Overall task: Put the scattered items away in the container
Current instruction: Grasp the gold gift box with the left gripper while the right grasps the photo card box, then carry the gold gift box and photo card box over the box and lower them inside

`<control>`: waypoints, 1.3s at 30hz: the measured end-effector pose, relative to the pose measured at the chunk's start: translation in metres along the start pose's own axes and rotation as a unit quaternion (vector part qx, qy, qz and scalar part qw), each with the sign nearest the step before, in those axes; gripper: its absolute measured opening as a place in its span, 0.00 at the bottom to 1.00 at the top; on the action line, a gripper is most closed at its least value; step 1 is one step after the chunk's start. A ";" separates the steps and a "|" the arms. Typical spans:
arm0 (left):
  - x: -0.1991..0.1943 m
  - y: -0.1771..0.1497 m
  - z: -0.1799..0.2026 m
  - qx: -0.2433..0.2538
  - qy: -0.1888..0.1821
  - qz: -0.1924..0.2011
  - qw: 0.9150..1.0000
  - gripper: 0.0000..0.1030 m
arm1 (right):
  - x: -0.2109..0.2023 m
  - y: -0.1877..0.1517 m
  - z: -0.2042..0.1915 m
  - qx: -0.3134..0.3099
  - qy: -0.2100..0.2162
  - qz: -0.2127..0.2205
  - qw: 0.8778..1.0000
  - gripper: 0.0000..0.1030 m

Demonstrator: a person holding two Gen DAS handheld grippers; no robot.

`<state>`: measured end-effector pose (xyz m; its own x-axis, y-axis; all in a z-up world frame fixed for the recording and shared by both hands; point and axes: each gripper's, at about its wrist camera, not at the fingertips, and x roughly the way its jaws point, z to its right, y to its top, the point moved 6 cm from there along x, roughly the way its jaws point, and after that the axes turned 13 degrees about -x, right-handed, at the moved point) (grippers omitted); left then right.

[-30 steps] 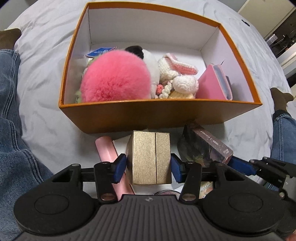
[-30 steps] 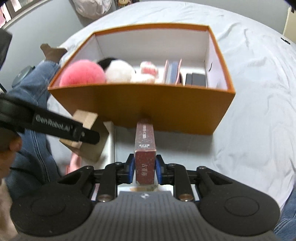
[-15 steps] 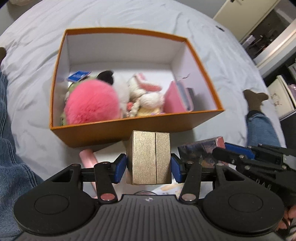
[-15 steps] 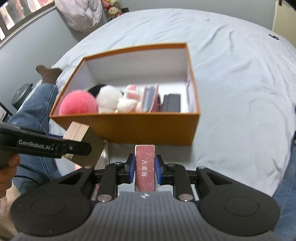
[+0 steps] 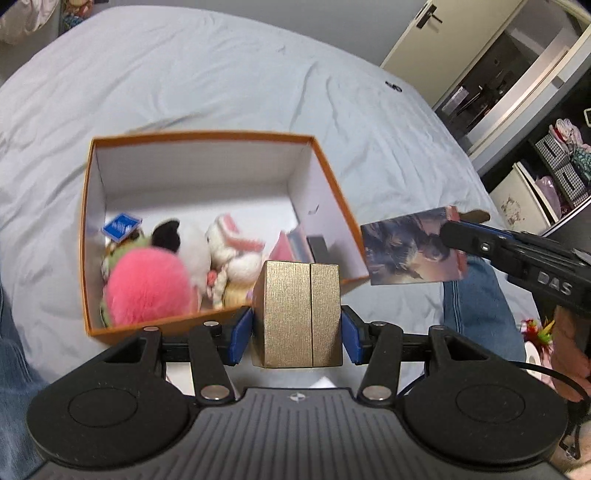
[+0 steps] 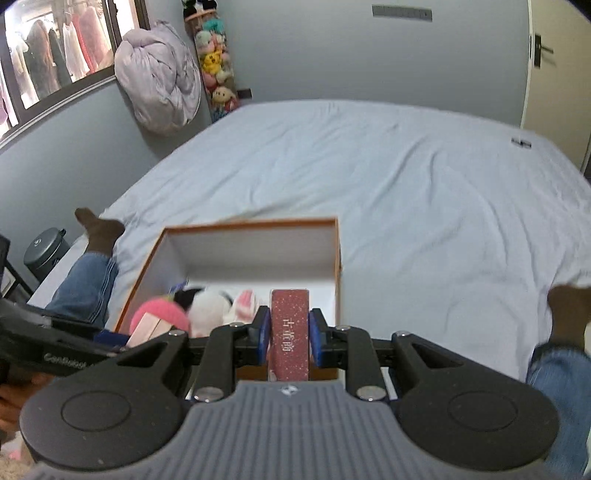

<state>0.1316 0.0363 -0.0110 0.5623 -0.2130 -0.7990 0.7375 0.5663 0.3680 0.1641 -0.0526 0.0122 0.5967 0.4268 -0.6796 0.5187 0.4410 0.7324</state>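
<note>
Bedroom: bed [image 6: 369,177], plush toys [image 6: 216,74]

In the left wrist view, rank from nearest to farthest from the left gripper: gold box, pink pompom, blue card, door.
1. gold box, clamped in the left gripper.
2. pink pompom, box's near-left corner.
3. blue card, against the left wall, deeper in.
4. door, beyond the bed, upper right.

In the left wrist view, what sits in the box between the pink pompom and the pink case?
Between the pink pompom and the pink case lie a black-and-white plush and a crocheted bunny, in the left wrist view.
</note>
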 end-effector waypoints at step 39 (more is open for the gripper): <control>0.006 0.031 -0.037 -0.052 -0.051 0.023 0.997 0.57 | 0.133 0.003 -0.029 -0.094 -0.148 -0.197 0.965 0.23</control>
<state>0.1442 0.0823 -0.0217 0.6345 -0.2619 -0.7272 0.6699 0.6556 0.3484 0.2274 0.0289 -0.0774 0.5396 -0.0357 -0.8412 0.6370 0.6706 0.3802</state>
